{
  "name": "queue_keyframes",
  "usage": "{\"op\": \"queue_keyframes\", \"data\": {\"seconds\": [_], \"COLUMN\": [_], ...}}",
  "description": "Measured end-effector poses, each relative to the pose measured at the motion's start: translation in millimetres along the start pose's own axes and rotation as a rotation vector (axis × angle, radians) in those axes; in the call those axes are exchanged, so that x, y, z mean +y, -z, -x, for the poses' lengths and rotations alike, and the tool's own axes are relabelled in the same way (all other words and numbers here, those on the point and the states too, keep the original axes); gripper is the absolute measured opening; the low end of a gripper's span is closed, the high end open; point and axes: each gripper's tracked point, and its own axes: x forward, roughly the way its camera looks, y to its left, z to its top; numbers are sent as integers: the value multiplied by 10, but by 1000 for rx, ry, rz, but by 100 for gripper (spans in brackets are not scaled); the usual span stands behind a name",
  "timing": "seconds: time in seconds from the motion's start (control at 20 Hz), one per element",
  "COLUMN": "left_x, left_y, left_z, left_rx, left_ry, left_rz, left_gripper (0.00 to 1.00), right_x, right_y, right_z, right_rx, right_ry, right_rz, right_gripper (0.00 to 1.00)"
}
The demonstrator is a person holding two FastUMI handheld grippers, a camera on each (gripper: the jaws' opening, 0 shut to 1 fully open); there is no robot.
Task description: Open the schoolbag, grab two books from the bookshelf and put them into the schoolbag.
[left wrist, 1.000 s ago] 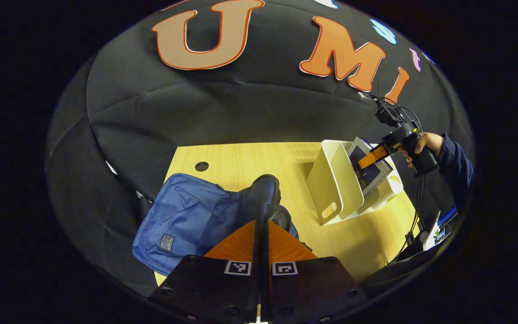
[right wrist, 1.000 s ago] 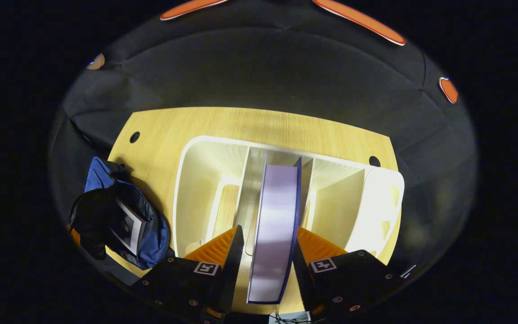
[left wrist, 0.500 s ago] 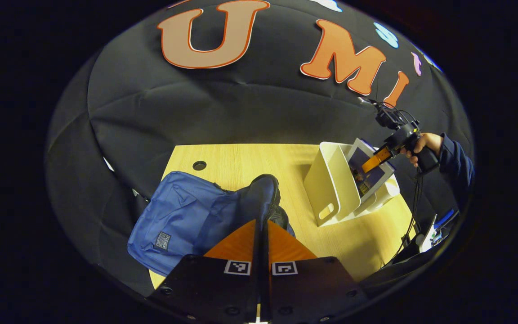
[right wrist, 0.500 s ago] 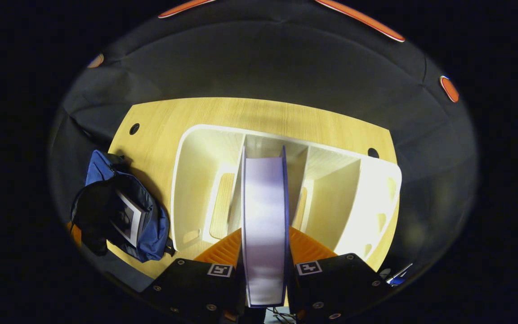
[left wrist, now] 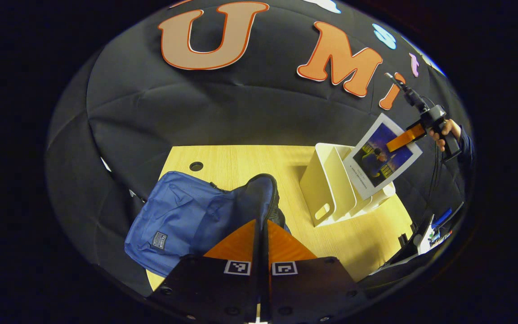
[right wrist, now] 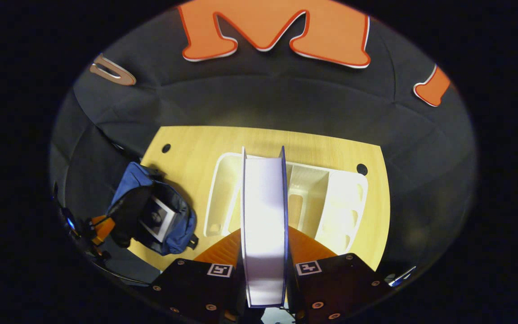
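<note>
The blue schoolbag lies on the wooden table, and my left gripper is shut on the dark rim of its open mouth, holding it up. In the right gripper view the schoolbag gapes open with one book inside. My right gripper is shut on a second book, seen edge-on, above the white bookshelf. From the left gripper view that book hangs tilted in the air over the bookshelf, pinched by the right gripper.
A hand in a dark sleeve holds the right gripper at the far right. The table has round cable holes near its back corners. Cables and small items lie beyond the table's right edge.
My right gripper has lifted the book up out of the bookshelf's middle slot and now holds it in the air. The left gripper keeps its hold on the bag's mouth.
</note>
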Motion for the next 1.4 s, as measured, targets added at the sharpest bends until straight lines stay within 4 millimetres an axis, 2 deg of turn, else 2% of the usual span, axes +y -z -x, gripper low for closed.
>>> {"op": "queue_keyframes", "data": {"seconds": [0.25,0.35,0.45,0.75,0.9,1.1,1.3,1.4], "left_x": [16,10,3,12,26,-3,7,7], "left_y": [-9,-5,-9,-8,-8,12,23,26], "left_z": [16,13,-14,-25,-30,-47,-45,-50], "left_rx": [12,21,28,37,37,49,57,60], "left_ry": [-4,-3,-2,4,3,7,8,9], "left_rz": [-32,-50,-68,-90,-93,-98,-126,-127], "left_gripper": [3,3,3,3,3,3,3,3], "right_x": [109,241,395,901,1144,1643,1963,2111], "right_y": [8,82,189,575,653,788,1028,1029], "right_z": [401,519,536,277,100,-176,-556,-621], "right_rx": [-102,-127,-133,-99,-103,-80,-64,-91], "right_ry": [-103,-161,-231,-404,-461,-582,-553,-551], "right_rz": [-70,-120,-175,-335,-411,-555,-573,-581], "right_gripper": [37,36,36,35,35,35,34,35]}}
